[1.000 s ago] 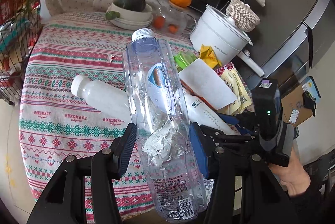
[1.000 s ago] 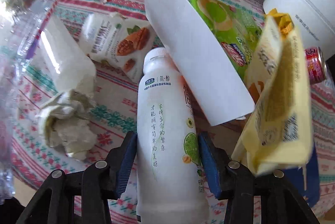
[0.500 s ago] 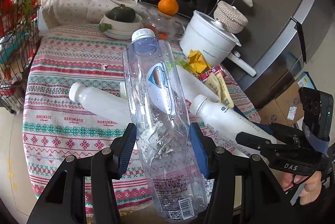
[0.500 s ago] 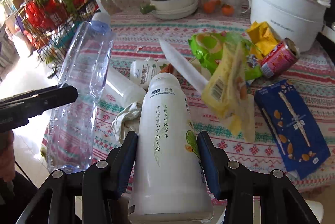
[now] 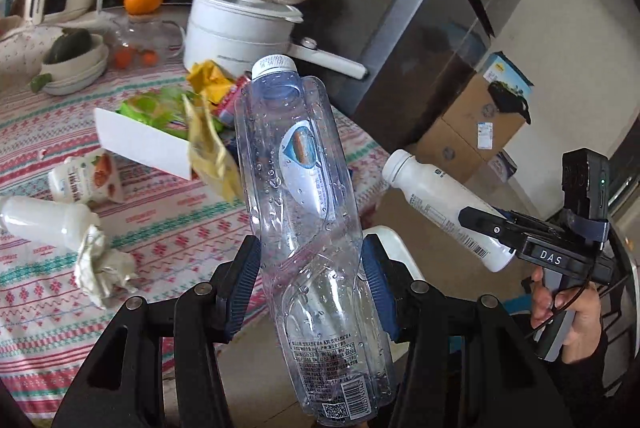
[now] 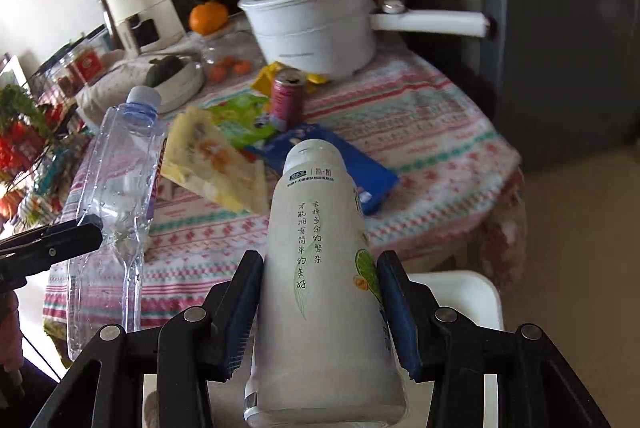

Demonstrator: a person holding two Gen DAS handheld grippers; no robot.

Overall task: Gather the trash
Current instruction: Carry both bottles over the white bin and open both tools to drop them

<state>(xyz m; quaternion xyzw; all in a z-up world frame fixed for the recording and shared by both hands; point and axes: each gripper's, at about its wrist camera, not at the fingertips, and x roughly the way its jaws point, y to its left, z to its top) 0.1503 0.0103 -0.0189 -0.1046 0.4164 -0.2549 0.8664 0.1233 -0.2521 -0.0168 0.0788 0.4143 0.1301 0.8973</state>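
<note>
We are carrying two pieces off the table: our left gripper is pinching a clear water bottle, our right gripper a white yogurt-drink bottle. A drink can, snack wrappers, a crumpled tissue and another white bottle are waiting there.

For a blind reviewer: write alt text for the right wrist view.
The right gripper clamps a white drink bottle above the table's edge. To its left, the left gripper holds a clear plastic bottle; wrappers and a can litter the patterned tablecloth.
</note>
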